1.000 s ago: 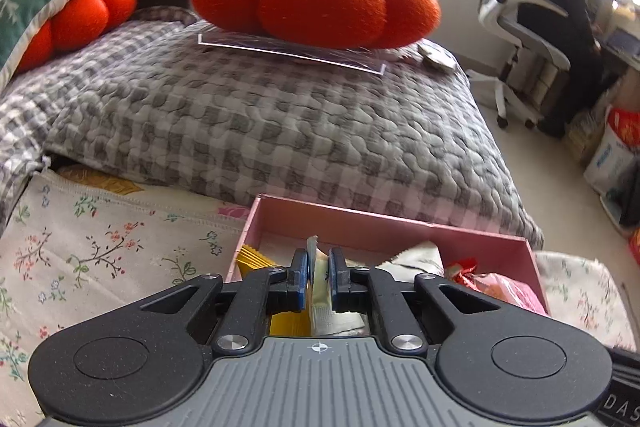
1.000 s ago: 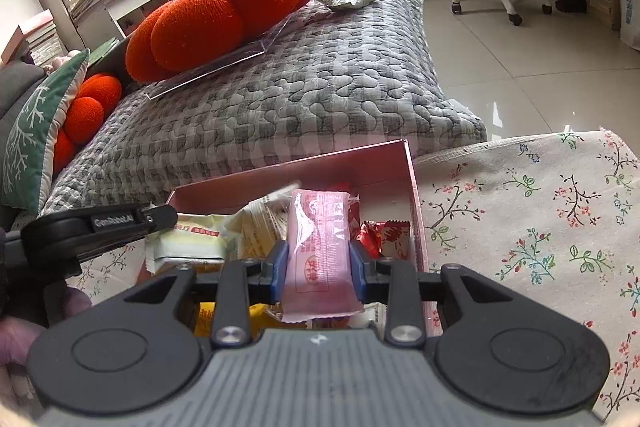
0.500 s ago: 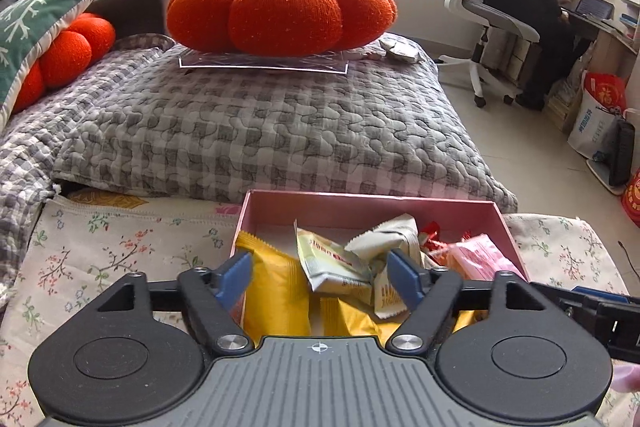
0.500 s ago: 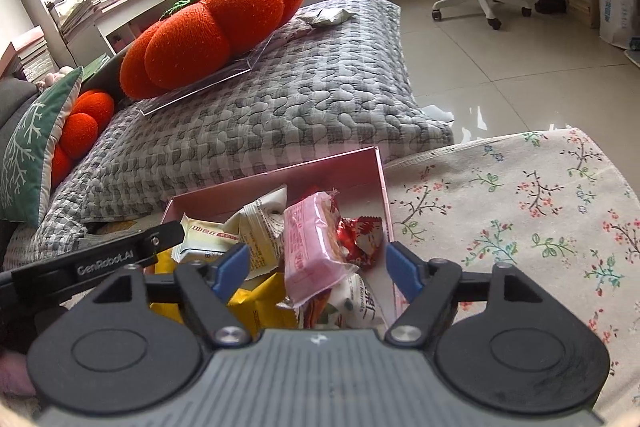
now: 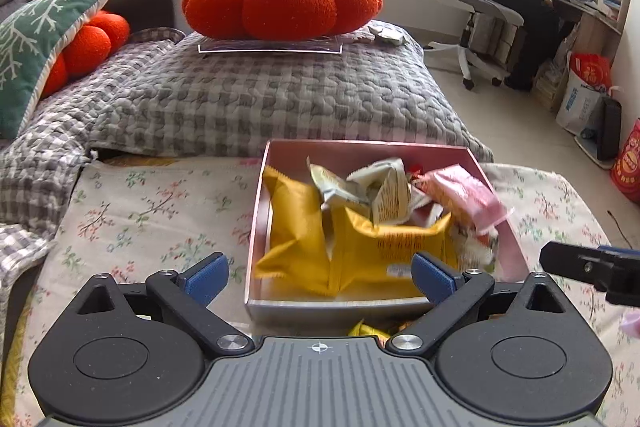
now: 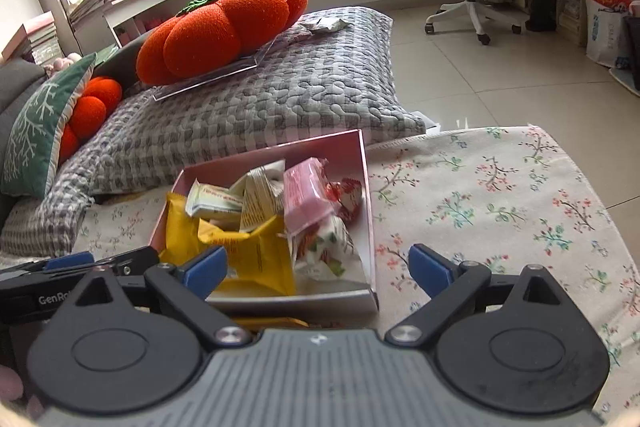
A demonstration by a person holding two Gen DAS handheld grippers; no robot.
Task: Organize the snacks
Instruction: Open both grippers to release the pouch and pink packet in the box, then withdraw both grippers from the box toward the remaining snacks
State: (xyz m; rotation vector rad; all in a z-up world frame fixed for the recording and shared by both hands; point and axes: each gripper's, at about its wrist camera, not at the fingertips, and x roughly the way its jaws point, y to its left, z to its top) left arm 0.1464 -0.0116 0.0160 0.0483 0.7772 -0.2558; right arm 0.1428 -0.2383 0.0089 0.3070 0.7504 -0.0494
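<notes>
My left jaws (image 5: 320,277) and right jaws (image 6: 318,271) are opening wide and hold nothing. Just past them, on the flowery cloth (image 5: 152,211), sits the pink box (image 5: 340,303). Inside are yellow bags (image 5: 296,227), white packets (image 6: 256,195) and a pink packet (image 6: 306,193) on top.

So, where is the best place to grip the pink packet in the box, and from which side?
Probably the raised near end of the pink packet, from above: it leans on top of the other snacks in the pink box, so its flat faces are free there.
</notes>
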